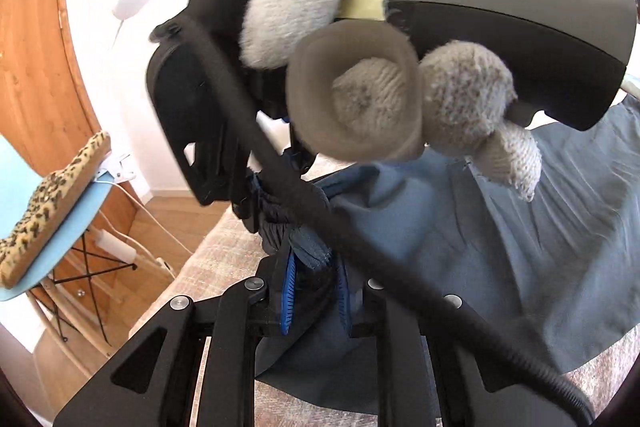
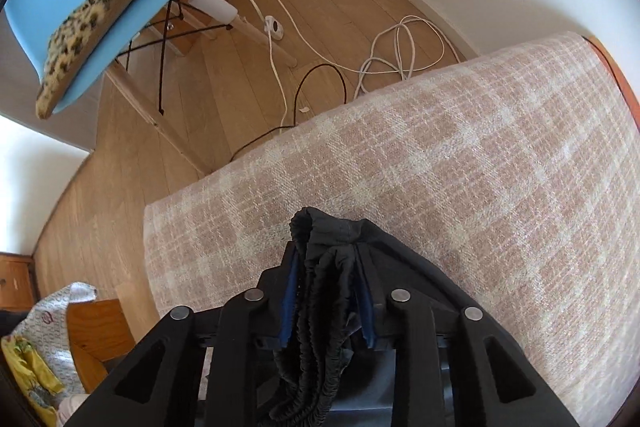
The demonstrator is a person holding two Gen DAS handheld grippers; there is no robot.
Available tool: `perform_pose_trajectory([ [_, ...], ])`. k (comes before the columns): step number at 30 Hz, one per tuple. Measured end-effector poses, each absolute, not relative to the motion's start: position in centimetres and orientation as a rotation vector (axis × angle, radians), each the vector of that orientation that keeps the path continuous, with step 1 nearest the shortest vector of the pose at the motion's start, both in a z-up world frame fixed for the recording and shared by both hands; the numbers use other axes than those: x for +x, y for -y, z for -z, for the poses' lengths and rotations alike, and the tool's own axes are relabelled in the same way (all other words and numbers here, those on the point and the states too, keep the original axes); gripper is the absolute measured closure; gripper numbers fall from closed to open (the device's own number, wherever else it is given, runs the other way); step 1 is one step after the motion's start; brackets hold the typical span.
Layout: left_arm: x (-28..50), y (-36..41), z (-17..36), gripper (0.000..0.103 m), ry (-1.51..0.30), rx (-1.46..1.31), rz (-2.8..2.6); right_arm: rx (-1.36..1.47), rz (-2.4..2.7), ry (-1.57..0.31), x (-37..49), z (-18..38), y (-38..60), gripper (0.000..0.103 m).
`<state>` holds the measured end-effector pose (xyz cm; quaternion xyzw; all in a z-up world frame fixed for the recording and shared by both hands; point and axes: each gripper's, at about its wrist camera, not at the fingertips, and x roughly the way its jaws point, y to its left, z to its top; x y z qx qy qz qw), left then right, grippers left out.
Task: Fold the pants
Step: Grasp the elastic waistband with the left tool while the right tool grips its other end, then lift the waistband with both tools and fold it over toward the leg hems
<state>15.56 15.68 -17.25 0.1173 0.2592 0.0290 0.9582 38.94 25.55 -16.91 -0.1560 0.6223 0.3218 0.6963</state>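
Pinching the elastic waistband, my right gripper was clamped on the pants, and my left gripper gripped the blue fabric too. Beyond them the pants lay rumpled across the checked bed, so, as I judged it, folding had barely begun.

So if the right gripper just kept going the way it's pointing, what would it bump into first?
The right gripper, shut on the bunched black waistband of the pants, points steeply down at the checked beige cover. It would probably meet that cover first, though the gap is hard to judge.
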Motion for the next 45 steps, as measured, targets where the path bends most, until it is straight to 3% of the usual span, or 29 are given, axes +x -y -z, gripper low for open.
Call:
perform_pose_trajectory([
  [5,14.6,-15.7,17.0,0.07,-0.488,0.212,-0.119,-0.054,-0.743,-1.376,39.8,15.0,-20.3,0.086],
  [8,14.9,-15.9,16.9,0.05,-0.493,0.202,-0.16,0.052,-0.747,-1.373,39.8,14.6,-17.8,0.087],
  [15,15.7,-16.2,16.0,0.049,-0.53,0.125,-0.061,0.161,-0.756,-1.337,39.6,13.1,-13.6,0.088],
  [16,15.8,-16.2,15.7,0.05,-0.534,0.11,-0.034,0.173,-0.759,-1.332,39.6,12.7,-13.1,0.088],
  [18,15.9,-16.0,15.1,0.075,-0.549,0.089,0.008,0.192,-0.755,-1.32,39.2,12.2,-12.5,0.089],
  [22,15.9,-15.5,13.2,0.09,-0.561,0.024,0.096,0.22,-0.745,-1.293,38.6,10.3,-9.8,0.089],
  [34,14.8,-10.6,6.9,0.093,-0.561,-0.048,0.341,0.31,-0.688,-1.198,34.9,5.4,-0.3,0.089],
  [45,11.8,2.1,5.6,0.094,-0.597,0.155,0.551,0.379,-0.538,-1.164,30.8,4.4,13.2,0.089],
])
